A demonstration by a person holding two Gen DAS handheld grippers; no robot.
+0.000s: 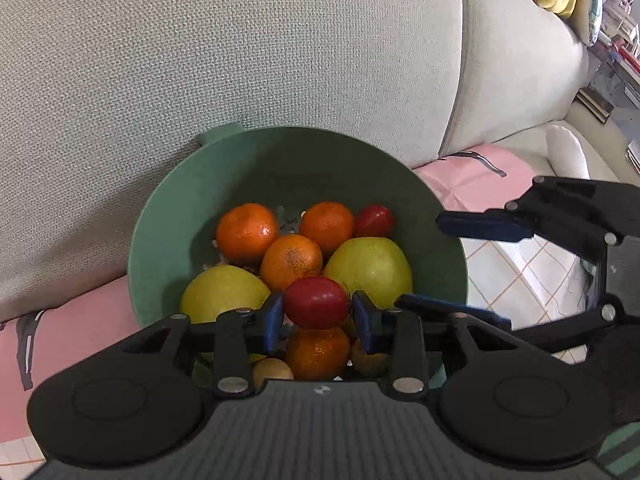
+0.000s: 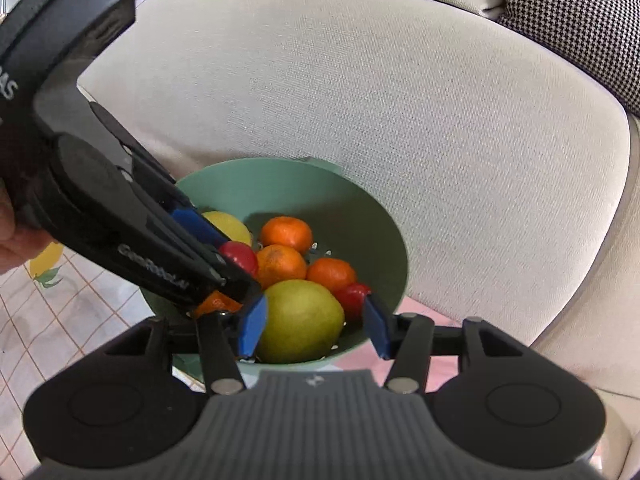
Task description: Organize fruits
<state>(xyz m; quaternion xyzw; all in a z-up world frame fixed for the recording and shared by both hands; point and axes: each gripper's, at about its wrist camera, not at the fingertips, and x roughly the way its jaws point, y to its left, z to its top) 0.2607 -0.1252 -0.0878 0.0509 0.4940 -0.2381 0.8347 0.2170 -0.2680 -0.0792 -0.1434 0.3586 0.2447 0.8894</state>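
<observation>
A green bowl (image 1: 160, 236) holds several oranges (image 1: 247, 232), two yellow-green apples (image 1: 370, 268) and small red tomatoes. My left gripper (image 1: 318, 314) is shut on a red tomato (image 1: 316, 302) just above the fruit in the bowl. It also shows in the right wrist view (image 2: 230, 258), reaching in from the left with the tomato (image 2: 240, 256) between its blue pads. My right gripper (image 2: 316, 326) is open and empty, its pads on either side of a yellow-green apple (image 2: 300, 320) at the bowl's (image 2: 384, 240) near rim. It shows at the right in the left wrist view (image 1: 466, 266).
The bowl stands on a pink cloth (image 1: 472, 172) against a beige sofa cushion (image 1: 240, 60). A white checked cloth with a lemon print (image 2: 44, 264) lies beside it. A houndstooth cushion (image 2: 580, 20) sits at the top right.
</observation>
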